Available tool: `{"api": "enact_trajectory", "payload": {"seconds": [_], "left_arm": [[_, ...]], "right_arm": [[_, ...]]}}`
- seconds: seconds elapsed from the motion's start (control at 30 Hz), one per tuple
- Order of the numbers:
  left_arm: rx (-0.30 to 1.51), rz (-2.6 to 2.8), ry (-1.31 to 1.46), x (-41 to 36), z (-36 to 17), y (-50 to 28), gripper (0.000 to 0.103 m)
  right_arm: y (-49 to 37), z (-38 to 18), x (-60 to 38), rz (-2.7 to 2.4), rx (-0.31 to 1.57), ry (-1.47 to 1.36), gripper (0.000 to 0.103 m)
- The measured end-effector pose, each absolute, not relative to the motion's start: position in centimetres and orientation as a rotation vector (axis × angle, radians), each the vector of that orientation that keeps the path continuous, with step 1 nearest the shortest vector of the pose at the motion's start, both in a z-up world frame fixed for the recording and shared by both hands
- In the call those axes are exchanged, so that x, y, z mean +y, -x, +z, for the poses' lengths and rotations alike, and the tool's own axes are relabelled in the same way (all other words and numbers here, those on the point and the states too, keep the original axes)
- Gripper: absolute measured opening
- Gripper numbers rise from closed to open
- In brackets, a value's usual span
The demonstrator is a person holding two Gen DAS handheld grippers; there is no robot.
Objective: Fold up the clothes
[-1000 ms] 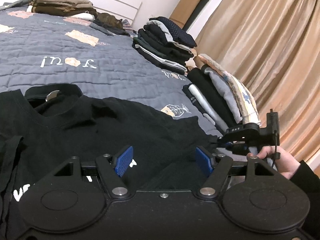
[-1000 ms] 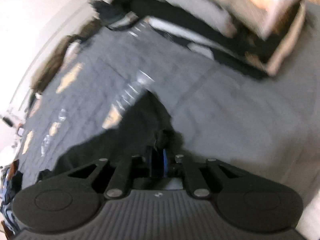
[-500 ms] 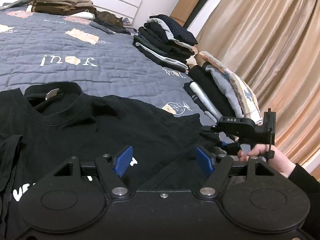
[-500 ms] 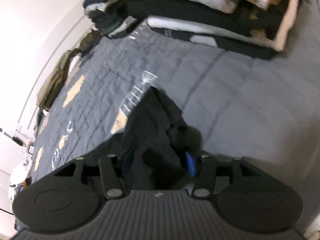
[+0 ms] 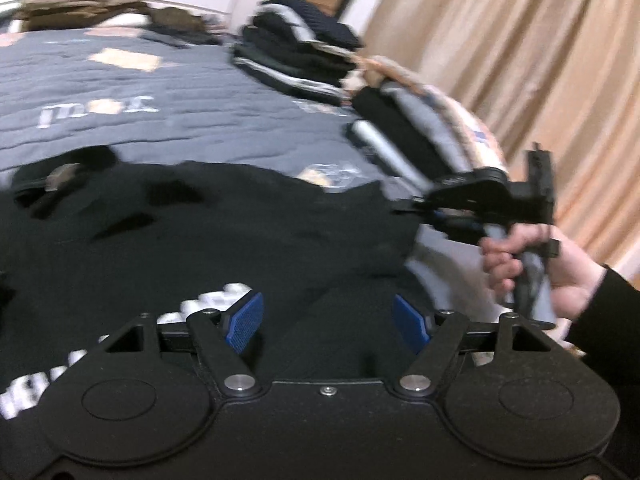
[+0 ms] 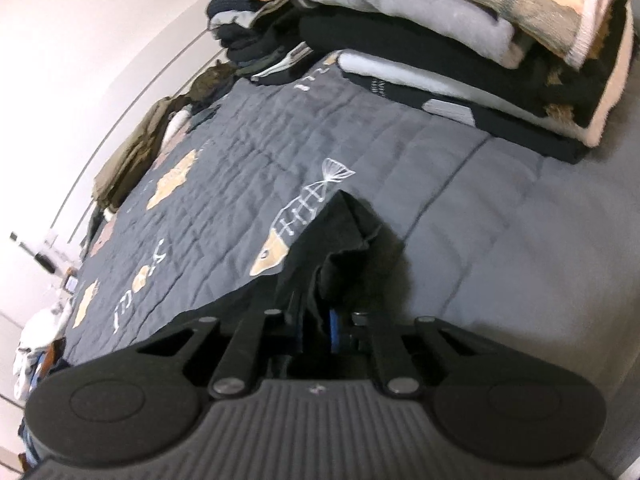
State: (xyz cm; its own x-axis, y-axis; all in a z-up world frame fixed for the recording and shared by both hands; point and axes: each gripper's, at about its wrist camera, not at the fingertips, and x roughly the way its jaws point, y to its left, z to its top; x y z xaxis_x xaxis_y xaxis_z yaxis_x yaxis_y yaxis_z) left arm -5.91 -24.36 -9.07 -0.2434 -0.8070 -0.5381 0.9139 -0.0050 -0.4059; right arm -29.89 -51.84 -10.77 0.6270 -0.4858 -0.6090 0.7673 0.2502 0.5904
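A black T-shirt [image 5: 200, 220] with white lettering lies spread on the grey quilt [image 5: 200, 112], collar at the left. My left gripper [image 5: 328, 314] hovers open just over its near part, and cloth lies below the blue pads [image 5: 244, 320] without being pinched. At the shirt's right edge a person's hand [image 5: 520, 256] holds my right gripper [image 5: 404, 209]. In the right wrist view that gripper [image 6: 320, 322] is closing, and its jaws pinch a bunched corner of the black T-shirt [image 6: 344, 232] lifted slightly off the quilt.
Two stacks of folded clothes stand at the bed's right side, a dark one [image 5: 296, 48] farther off and a mixed one [image 5: 420, 128] close to the right gripper. Brown garments [image 5: 80, 4] lie by the headboard. A beige curtain [image 5: 540, 60] hangs on the right.
The right gripper's jaws opened around the shirt corner half a second ago and have closed on it again. The left gripper has dipped lower over the shirt and stays open.
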Motion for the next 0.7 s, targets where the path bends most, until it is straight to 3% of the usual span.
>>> {"api": "enact_trajectory", "payload": {"seconds": [0.63, 0.7], "left_arm": [[0.824, -1.683, -0.252, -35.0, -10.3, 11.6, 0.069], [0.819, -1.671, -0.267, -35.6, -10.7, 12.0, 0.053]], "right_arm": [[31.5, -10.7, -53.0, -0.723, 0.411, -0.976, 0.010], [31.5, -10.7, -53.1, -0.716, 0.413, -0.980, 0.010]]}}
